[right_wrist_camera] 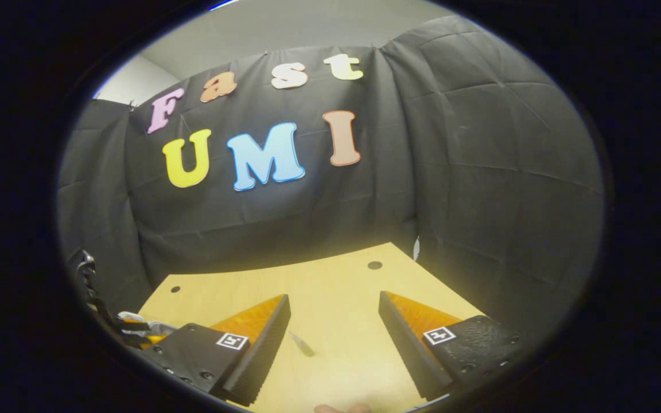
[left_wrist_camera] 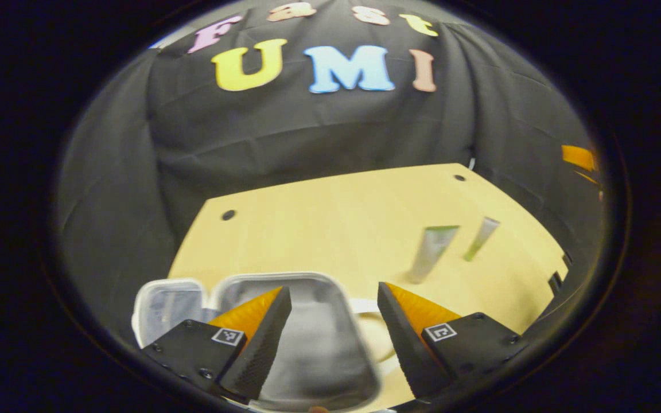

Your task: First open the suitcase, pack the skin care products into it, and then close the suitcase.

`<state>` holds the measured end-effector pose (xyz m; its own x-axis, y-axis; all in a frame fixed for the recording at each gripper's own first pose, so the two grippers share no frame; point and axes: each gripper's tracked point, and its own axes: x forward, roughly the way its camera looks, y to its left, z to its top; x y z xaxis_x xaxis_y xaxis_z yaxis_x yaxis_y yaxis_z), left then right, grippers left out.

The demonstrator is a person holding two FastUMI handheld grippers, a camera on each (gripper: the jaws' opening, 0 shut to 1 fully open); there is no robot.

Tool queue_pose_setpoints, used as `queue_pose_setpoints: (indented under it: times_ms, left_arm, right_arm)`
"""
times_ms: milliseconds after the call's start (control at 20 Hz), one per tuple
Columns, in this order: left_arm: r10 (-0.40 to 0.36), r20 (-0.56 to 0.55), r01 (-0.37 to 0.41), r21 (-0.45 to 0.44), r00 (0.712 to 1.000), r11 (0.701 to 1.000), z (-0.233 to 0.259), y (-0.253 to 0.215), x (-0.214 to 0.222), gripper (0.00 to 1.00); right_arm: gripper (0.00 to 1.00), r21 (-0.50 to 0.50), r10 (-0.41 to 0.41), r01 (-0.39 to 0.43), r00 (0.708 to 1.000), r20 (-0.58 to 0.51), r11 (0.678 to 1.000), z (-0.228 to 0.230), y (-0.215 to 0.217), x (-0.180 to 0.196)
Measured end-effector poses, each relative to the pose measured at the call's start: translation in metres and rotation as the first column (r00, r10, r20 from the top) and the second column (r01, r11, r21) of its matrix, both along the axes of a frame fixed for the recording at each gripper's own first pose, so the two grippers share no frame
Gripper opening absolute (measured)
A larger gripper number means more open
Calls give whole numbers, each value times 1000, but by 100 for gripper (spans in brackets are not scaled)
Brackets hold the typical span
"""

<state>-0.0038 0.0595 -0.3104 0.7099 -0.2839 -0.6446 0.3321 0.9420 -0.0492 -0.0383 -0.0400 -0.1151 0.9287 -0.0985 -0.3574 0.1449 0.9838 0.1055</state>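
Both claws, left claw and right claw, are being held spread, pinching nothing. The suitcase is lying open on the table; two tubes are lying beyond it, their long axes slanting.

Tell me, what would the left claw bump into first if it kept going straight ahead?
Probably the open suitcase: its grey inside lies right under and between the left claw fingers. The two tubes lie farther off to the side on the table. Depth is hard to judge.
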Motion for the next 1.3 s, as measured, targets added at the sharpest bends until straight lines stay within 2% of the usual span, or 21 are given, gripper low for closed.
queue_pose_setpoints:
  times_ms: [100, 200, 350, 450, 550, 650, 850, 1000, 1100, 1200, 1300]
  left_arm:
    - [-58, -12, 58, -24, 998, 998, -18, -47, -4, 98]
    - [-76, -14, 76, -29, 997, 997, -28, -78, -1, 98]
    - [-53, -16, 52, -68, 998, 996, -42, -113, 16, 98]
    - [-25, -2, 25, -54, 1000, 998, -52, -128, 30, 98]
    - [-5, 3, 5, -33, 1000, 999, -65, -136, 40, 98]
    - [12, 9, -13, 25, 1000, 1000, -80, -136, 51, 98]
    - [18, 17, -19, 56, 1000, 998, -94, -142, 68, 99]
    - [54, 49, -58, 85, 997, 995, -96, -138, 82, 99]
    - [52, 30, -54, 85, 998, 995, -108, -144, 83, 98]
    - [58, 29, -61, 93, 998, 994, -117, -145, 84, 99]
    - [76, 38, -79, 89, 996, 993, -116, -144, 83, 88]
  right_arm:
    - [94, -1, -12, 12, 1000, -5, 1000, -1, -10, -4]
    - [94, -1, -27, 27, 999, -17, 1000, -5, -21, -9]
    - [94, -14, -39, 38, 998, -45, 999, -14, -33, -17]
    - [94, -21, -40, 38, 997, -74, 999, -21, -39, -23]
    - [94, -19, -39, 37, 995, -97, 999, -26, -44, -30]
    - [94, -20, -44, 42, 993, -114, 999, -29, -50, -34]
    - [94, -43, -34, 28, 989, -145, 999, -42, -52, -35]
    - [94, -36, 34, -43, 975, -219, 998, -78, -35, -31]
    - [94, 9, 70, -70, 965, -252, 997, -98, -19, -24]
    - [94, 11, 96, -97, 951, -295, 995, -124, -4, -17]
    - [94, -3, 136, -146, 929, -345, 989, -149, 8, -14]
